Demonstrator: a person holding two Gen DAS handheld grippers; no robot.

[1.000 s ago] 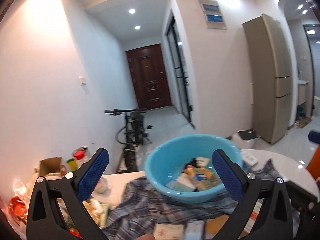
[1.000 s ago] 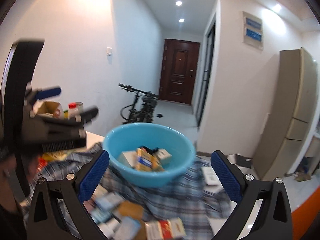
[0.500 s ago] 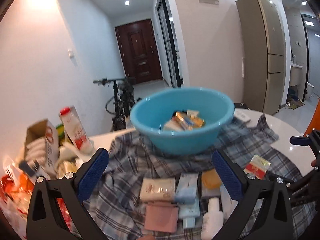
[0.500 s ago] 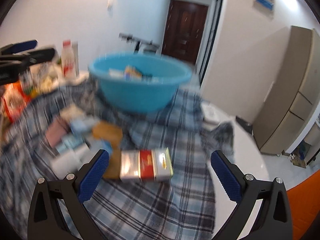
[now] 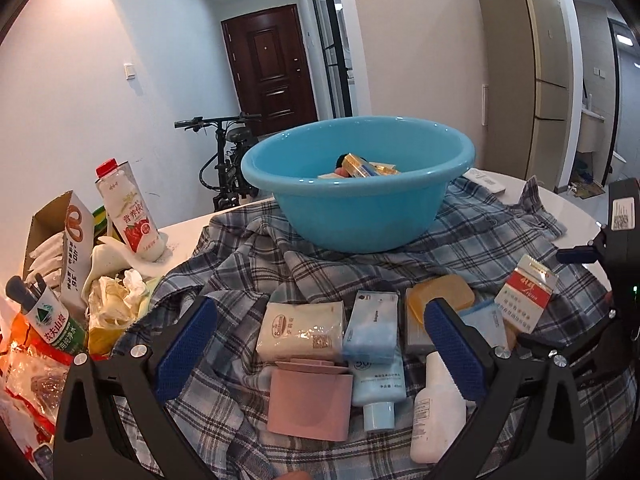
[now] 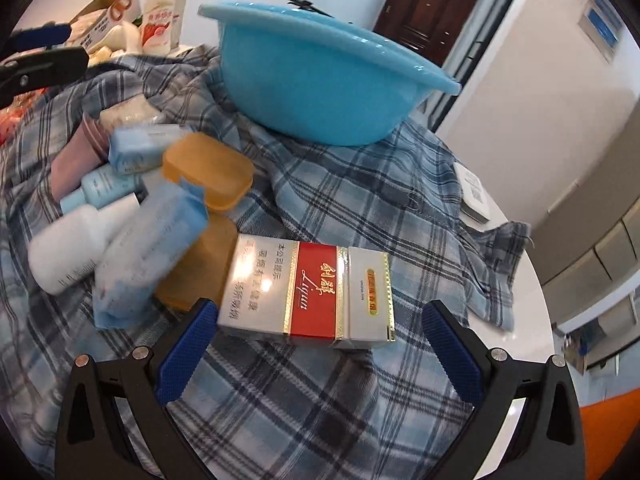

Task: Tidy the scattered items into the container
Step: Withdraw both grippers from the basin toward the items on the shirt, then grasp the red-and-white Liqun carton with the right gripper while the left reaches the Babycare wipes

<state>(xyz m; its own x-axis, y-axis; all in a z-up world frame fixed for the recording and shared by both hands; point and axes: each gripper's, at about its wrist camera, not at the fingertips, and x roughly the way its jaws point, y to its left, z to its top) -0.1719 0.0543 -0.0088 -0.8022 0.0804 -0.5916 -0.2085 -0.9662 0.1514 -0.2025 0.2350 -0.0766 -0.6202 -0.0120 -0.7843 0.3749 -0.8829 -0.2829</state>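
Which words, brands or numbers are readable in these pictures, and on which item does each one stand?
"Liqun": on the red and silver cigarette pack, in script; the Chinese lines beside it are too unclear to quote.
"农夫山泉": on the green-labelled water bottle.
"营养快": on the milk bottle with the red cap; the rest is cut off.
Print on the white bottle, the blue tube and the tissue pack is too small to read.
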